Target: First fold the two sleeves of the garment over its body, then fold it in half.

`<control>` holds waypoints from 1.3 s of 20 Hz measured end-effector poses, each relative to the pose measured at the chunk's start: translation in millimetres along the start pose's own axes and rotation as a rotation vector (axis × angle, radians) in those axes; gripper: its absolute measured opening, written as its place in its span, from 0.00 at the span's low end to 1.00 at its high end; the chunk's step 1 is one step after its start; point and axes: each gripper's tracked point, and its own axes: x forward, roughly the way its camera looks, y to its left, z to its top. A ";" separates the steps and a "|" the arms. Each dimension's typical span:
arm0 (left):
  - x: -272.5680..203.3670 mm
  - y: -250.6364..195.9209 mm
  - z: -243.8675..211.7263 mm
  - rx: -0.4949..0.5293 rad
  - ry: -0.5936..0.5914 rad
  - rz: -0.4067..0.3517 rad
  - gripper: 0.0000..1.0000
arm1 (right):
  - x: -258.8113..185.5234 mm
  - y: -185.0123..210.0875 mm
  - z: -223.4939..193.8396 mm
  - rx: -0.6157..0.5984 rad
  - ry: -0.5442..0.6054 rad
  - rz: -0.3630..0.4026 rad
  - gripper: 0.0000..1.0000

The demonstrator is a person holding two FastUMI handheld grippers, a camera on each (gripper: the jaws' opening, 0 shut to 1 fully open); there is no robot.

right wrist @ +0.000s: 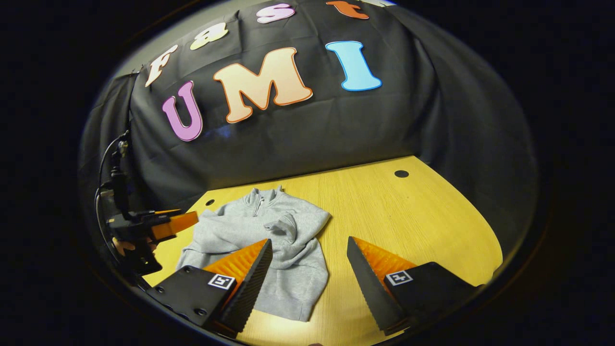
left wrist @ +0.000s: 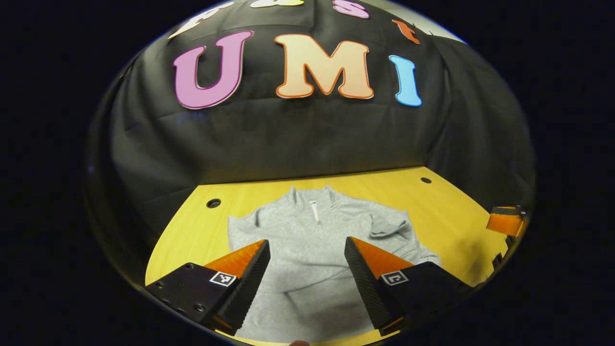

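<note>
One grey garment on table; two grippers agape.

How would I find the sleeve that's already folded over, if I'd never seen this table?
Start at the yellow wooden table and find the grey zip-neck sweatshirt lying flat on it. Just below the collar, one sleeve is folded across the chest, its cuff making a small raised lump. The rest of the sweatshirt lies flatter.
</note>
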 end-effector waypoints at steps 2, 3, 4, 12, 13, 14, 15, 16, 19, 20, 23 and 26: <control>-12.4 26.2 -25.1 -0.012 0.051 0.063 0.93 | 3.8 -0.9 -9.6 -0.039 0.002 -0.031 0.94; -18.3 34.3 -35.3 -0.028 0.070 0.083 0.93 | 5.0 -0.1 -14.7 -0.051 0.010 -0.038 0.94; -24.2 40.2 -42.4 -0.049 0.078 0.097 0.93 | 5.6 2.3 -21.6 -0.060 0.021 -0.041 0.98; -62.6 65.1 -126.0 -0.121 0.201 0.114 0.93 | 6.0 23.7 -81.8 -0.110 0.154 -0.027 0.94; -63.0 68.3 -134.3 -0.131 0.216 0.119 0.94 | 5.9 27.1 -89.1 -0.119 0.171 -0.024 0.98; -63.6 71.7 -142.8 -0.145 0.230 0.127 0.94 | 6.0 29.2 -95.9 -0.132 0.186 -0.021 0.94; -63.7 76.4 -154.3 -0.166 0.252 0.138 0.94 | 8.6 29.0 -105.9 -0.151 0.207 -0.022 0.94; -63.0 80.3 -165.8 -0.184 0.272 0.148 0.94 | 7.6 29.6 -113.7 -0.158 0.229 -0.023 0.94; -64.0 83.4 -184.8 -0.199 0.309 0.152 0.94 | 10.0 29.1 -127.9 -0.159 0.267 -0.029 0.98; -63.8 83.5 -191.6 -0.200 0.323 0.152 0.94 | 10.1 29.3 -132.9 -0.164 0.279 -0.030 0.94; -66.3 81.0 -204.5 -0.205 0.347 0.149 0.95 | 13.2 28.5 -145.9 -0.179 0.317 -0.031 0.94; -63.5 81.0 -202.7 -0.195 0.327 0.144 0.97 | 14.7 26.6 -157.2 -0.182 0.350 -0.037 0.94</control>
